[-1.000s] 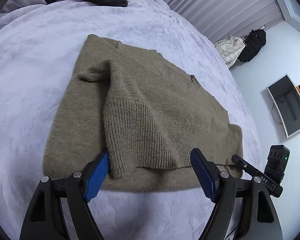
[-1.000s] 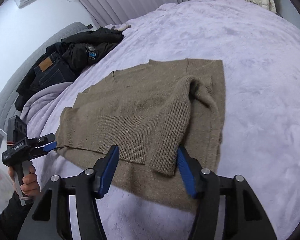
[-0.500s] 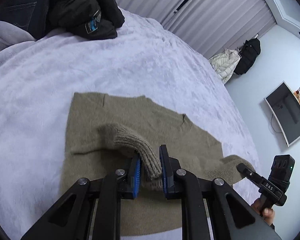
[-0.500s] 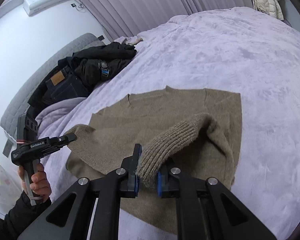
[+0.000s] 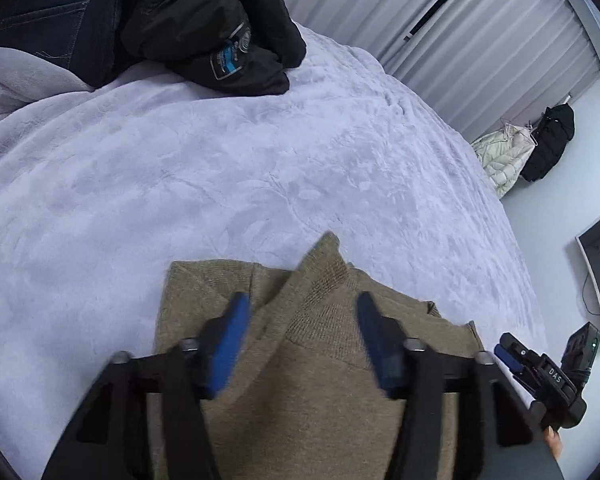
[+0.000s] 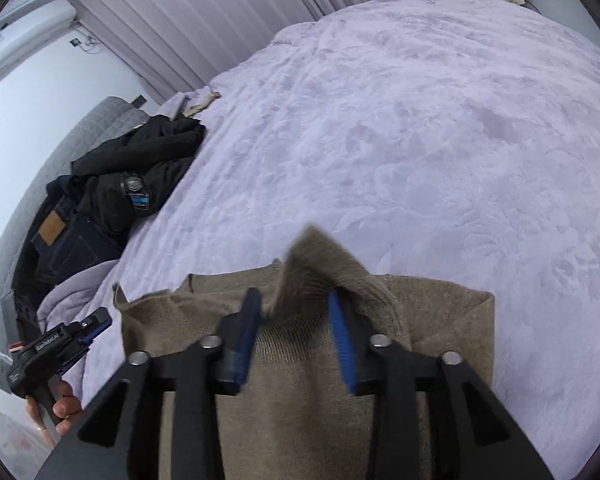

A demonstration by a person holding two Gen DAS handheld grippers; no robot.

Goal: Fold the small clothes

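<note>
Left wrist view shows a wide lavender bedspread (image 5: 228, 176) filling most of the frame, and the olive-brown knit sweater (image 5: 320, 400) lies on its near part, directly under both tools. A ribbed part of the sweater is folded up over its body, with one corner pointing away toward the far side of the bed. At the head end sits a heap of dark clothes: a black jacket (image 5: 216, 28) with a small blue-and-white patch whose wording is too small to read, and dark blue jeans (image 5: 60, 20) with a tan waistband label, blank as far as can be told.

The left gripper (image 5: 300, 336) hangs over the sweater with its blue-padded fingers (image 5: 228, 344) spread wide, nothing between them. The right gripper (image 6: 296, 332) is likewise spread apart above the knit, the raised ribbed fold standing just past its tips. Seen from the left camera, the right tool's body carries the letters "DAS". From the right camera, the left tool bears white lettering that is blurred, and a bare hand (image 6: 56, 408) grips its handle low at the bed's edge.
</note>
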